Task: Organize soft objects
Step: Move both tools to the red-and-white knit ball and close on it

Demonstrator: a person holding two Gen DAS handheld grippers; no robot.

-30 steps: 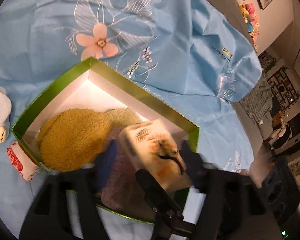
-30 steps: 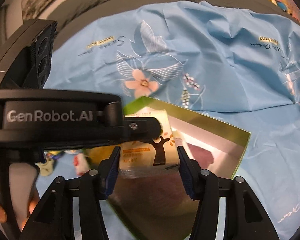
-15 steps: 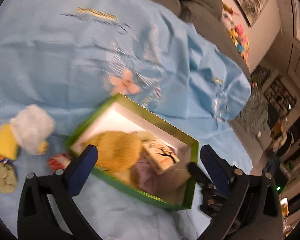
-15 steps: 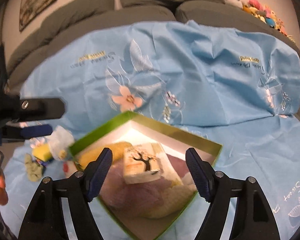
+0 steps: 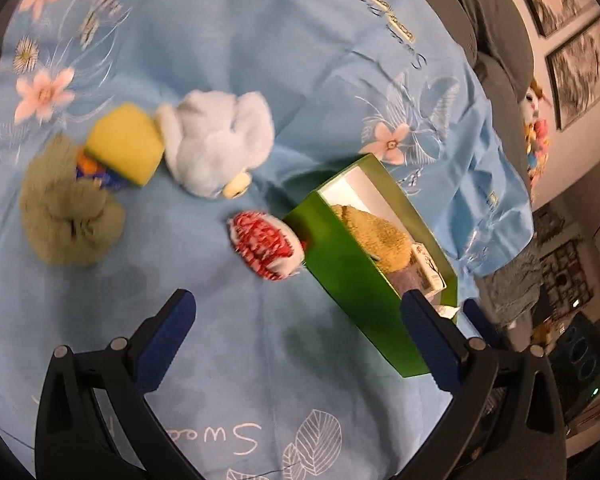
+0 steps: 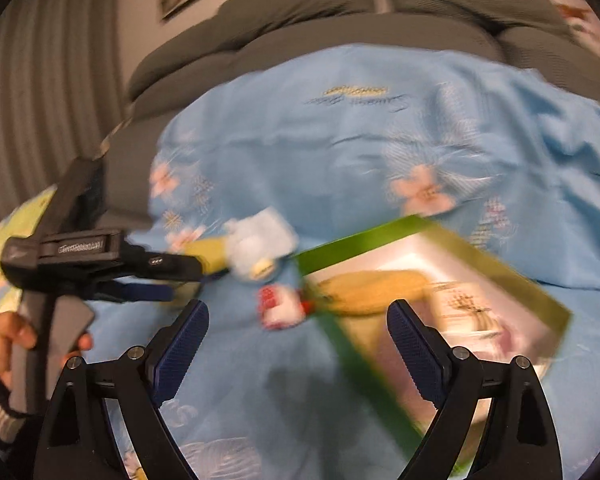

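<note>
A green box lies on the blue cloth and holds a tan plush, a purple soft thing and a tissue pack with a tree print. A red-and-white pouch lies against the box's left side. Further left lie a white plush, a yellow sponge and an olive soft toy. My left gripper is open and empty, above the cloth in front of the pouch. My right gripper is open and empty, in front of the box.
The blue flowered cloth covers a grey sofa. Small plush toys sit on the sofa back at the right. Framed pictures hang on the wall. A striped wall or curtain stands at the left.
Both grippers let go of the tissue pack, which now lies in the box. Both have opened wide, pulled back and swung left, bringing the loose soft objects into view.
</note>
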